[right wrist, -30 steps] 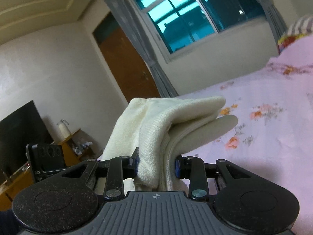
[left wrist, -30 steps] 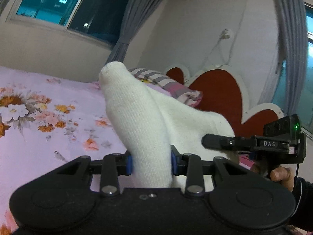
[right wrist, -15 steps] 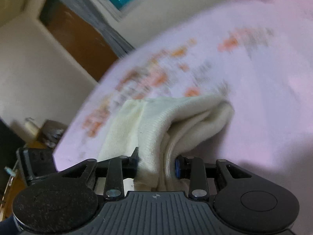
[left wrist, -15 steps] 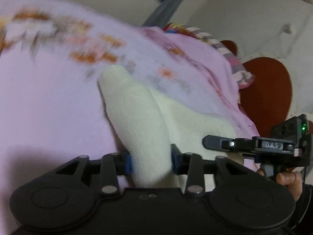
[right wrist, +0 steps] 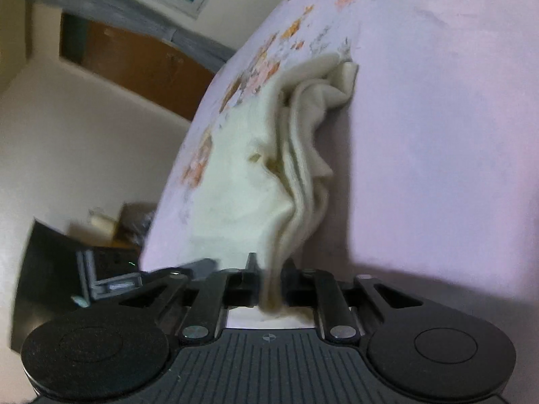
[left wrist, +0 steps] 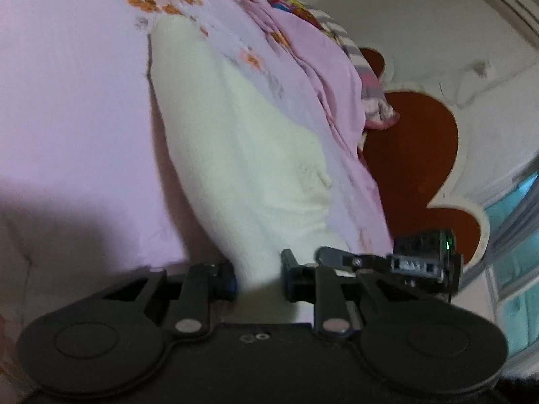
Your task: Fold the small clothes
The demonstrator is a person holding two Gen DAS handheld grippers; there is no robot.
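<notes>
Jaws of left gripper (left wrist: 258,274) and right gripper (right wrist: 272,281) just narrowed, clamped on cream garment (left wrist: 242,141)

One cream knit garment (left wrist: 242,155), pinched between both pairs of fingers. Two grippers: left gripper (left wrist: 259,277), right gripper (right wrist: 271,279). One bed (left wrist: 74,107) with a pink flowered sheet beneath the fingers. One striped pillow (left wrist: 370,94) beyond them. One red headboard (left wrist: 414,155).
</notes>
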